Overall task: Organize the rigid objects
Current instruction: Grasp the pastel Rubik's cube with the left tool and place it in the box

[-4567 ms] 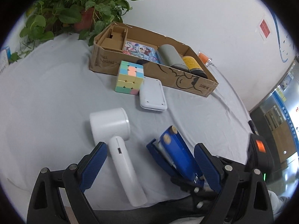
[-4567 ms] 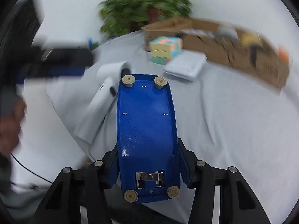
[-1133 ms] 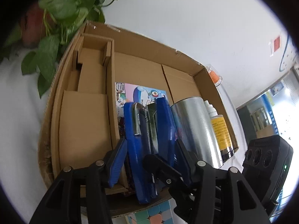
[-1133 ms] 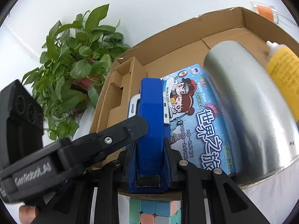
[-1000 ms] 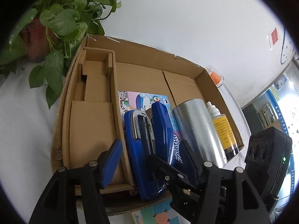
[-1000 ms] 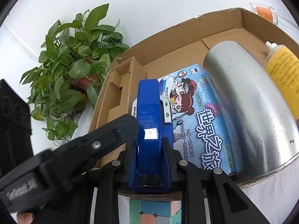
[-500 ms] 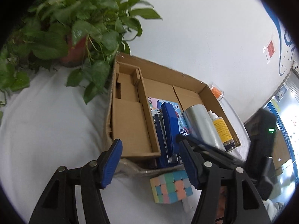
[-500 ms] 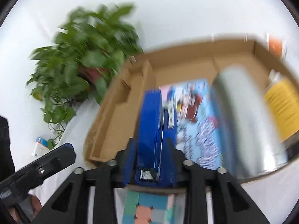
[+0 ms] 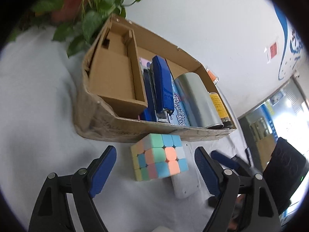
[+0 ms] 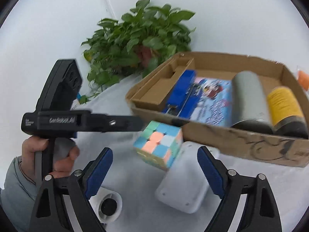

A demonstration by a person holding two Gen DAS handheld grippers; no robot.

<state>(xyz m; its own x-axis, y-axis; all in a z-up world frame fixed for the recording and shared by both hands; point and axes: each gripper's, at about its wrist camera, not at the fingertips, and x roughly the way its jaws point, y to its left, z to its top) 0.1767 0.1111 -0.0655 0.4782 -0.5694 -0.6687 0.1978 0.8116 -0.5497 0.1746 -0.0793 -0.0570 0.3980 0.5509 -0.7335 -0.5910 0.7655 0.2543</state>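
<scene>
The blue stapler lies in the cardboard box, beside a picture book, a silver can and a yellow bottle. It also shows in the right wrist view. A pastel puzzle cube stands on the white cloth before the box, a white flat device beside it. My left gripper is open and empty, its fingers either side of the cube. My right gripper is open and empty, low over the cube and device.
A potted plant stands behind the box's left end. A white handheld fan lies on the cloth at the lower left of the right wrist view. The box has a raised cardboard insert at its left. An orange-capped cup stands behind the box.
Both grippers let go of the stapler, which now lies in the box. Both have pulled back and down from the box and now sit open over the cube.
</scene>
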